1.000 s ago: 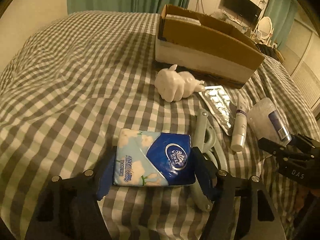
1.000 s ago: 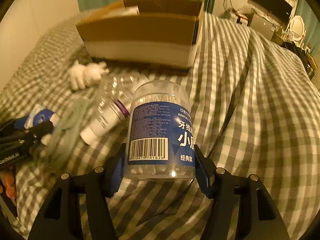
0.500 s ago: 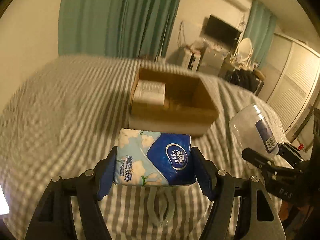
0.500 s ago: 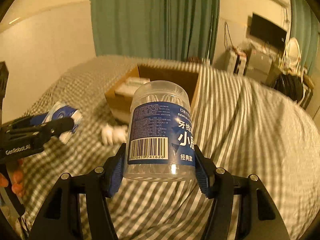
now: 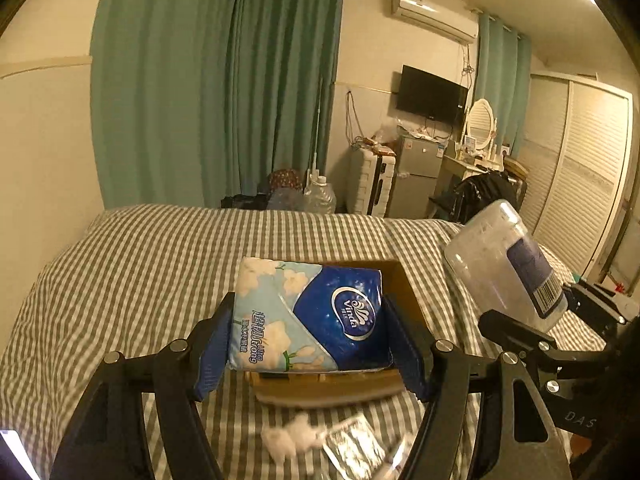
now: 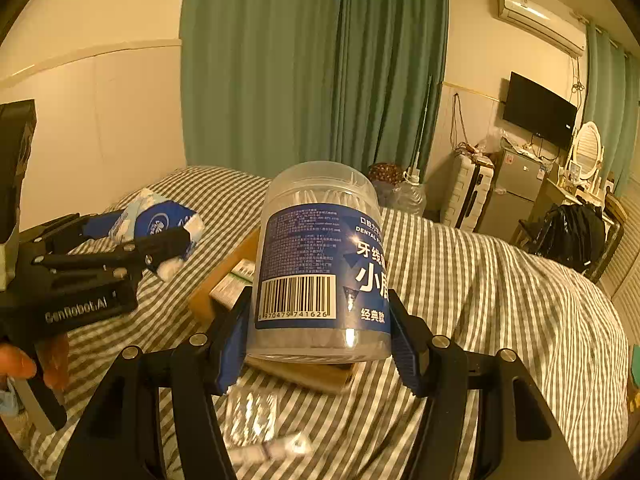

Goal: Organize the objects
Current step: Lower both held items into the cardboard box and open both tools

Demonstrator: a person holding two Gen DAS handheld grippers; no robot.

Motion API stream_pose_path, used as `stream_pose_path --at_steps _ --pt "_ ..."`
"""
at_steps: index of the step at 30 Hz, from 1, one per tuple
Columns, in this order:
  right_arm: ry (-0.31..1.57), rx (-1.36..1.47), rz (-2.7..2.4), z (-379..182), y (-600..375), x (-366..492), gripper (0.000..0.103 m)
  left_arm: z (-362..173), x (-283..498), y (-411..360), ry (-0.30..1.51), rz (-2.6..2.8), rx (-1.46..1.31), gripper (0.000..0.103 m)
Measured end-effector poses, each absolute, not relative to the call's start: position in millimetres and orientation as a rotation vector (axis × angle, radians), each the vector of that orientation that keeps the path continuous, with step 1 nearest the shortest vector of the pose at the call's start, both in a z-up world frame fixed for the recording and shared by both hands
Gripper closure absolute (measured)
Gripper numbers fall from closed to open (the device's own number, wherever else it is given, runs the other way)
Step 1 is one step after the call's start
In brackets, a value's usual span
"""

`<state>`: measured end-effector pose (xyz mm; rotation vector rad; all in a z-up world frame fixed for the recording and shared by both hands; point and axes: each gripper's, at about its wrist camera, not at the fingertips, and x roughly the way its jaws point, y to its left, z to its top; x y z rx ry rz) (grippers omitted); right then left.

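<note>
My left gripper point(image 5: 308, 344) is shut on a blue and white tissue pack point(image 5: 312, 316), held in the air in front of the cardboard box point(image 5: 404, 284). My right gripper point(image 6: 320, 332) is shut on a clear dental floss jar point(image 6: 320, 264) with a blue label, also lifted, with the cardboard box point(image 6: 224, 284) behind and below it. In the left wrist view the jar point(image 5: 504, 264) hangs at the right, tilted. In the right wrist view the tissue pack point(image 6: 160, 224) shows at the left in the other gripper. The box holds a small carton point(image 6: 236, 280).
A checked bed cover point(image 5: 140, 272) lies under everything. On it, blurred at the bottom, are a white figurine point(image 5: 288, 436) and a foil blister pack point(image 5: 352, 448). Green curtains, a television, a fridge and a wardrobe stand beyond the bed. A hand point(image 6: 24, 360) holds the left gripper.
Both grippers have risen off the bed with their loads and tilted up toward the room. The box now sits low behind the held tissue pack and jar.
</note>
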<state>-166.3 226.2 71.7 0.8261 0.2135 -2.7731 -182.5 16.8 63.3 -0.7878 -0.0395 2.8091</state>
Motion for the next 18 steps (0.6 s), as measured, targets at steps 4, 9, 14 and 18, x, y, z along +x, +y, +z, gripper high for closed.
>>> stream_pose_path --at_steps 4,9,14,18 --pt "0.230 0.843 -2.770 66 222 -204 0.042 58 -219 27 -0.019 2.805 -0.782 0.031" --pt "0.261 0.891 -2.756 46 216 -256 0.042 35 -266 37 0.007 2.793 -0.836 0.031" --pt "0.261 0.990 -2.713 9 214 -304 0.042 -6 -302 49 0.046 2.779 -0.946 0.031" --pt "0.204 1.056 -2.676 -17 220 -321 0.042 -28 -320 59 0.071 2.759 -0.994 0.031"
